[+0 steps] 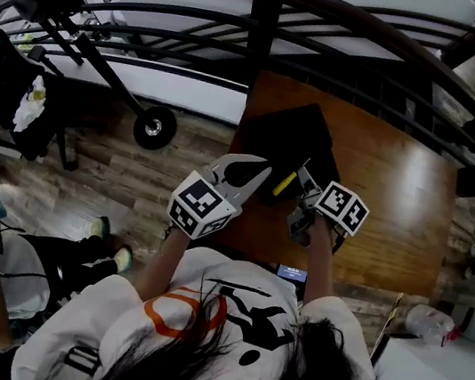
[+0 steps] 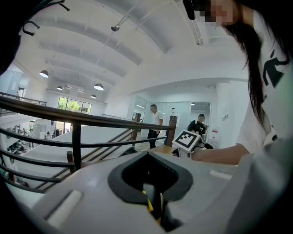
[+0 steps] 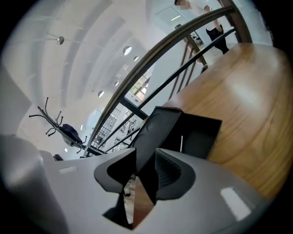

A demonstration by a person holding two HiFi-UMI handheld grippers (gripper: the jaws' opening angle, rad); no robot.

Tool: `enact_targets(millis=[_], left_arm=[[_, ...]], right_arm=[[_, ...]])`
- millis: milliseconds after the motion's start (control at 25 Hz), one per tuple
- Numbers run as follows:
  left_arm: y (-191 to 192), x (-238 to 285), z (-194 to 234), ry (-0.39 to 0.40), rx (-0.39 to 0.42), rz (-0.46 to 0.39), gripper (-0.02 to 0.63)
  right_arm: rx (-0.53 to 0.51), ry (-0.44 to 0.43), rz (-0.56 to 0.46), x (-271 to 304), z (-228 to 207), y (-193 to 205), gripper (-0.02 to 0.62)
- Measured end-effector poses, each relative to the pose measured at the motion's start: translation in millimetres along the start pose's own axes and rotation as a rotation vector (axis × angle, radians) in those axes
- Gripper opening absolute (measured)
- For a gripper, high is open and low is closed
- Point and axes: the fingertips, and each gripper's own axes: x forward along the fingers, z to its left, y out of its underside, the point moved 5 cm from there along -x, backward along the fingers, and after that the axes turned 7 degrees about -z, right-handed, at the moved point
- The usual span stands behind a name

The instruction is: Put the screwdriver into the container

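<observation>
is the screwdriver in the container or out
Out: the left gripper holds the screwdriver clamped by the container's edge.

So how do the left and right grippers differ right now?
The left gripper is shut on the yellow screwdriver, the right gripper on the black container's raised flap. The left gripper's load hangs in air; the right gripper's rests on the wooden table. Both are shut.
</observation>
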Motion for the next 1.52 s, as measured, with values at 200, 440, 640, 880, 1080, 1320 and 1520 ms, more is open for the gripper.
enact_targets(millis=[200,440,640,880,1080,1320,1520], left_arm=[[-2,2,-8,-0.002,-0.006,0.005,0.000],[3,3,-23,-0.006,-0.008,0.013,0.000],[1,3,-47,-0.005,-0.007,0.013,0.000],[12,-4,-75,-0.022,-0.007,0.035,0.000],[1,-5,-117,-0.047,0.004,0.039,0.000],[27,-15,-154,-0.057,-0.005,0.029,0.000],[45,-19,-194,-0.057,-0.024,-0.001,0.000]], right_arm=[[-0.042,-0.065,-0.019,-23,21,-3,0.133],[-0.109,-0.131,-0.039,-52,35,5,0.135],[-0.156,-0.183,-0.054,-79,44,7,0.133],[-0.205,-0.237,-0.050,-103,46,20,0.133],[-0.232,-0.285,-0.046,-142,47,19,0.124],[-0.308,-0.333,-0.052,-171,32,44,0.124],[-0.402,-0.385,-0.083,-209,18,61,0.124]])
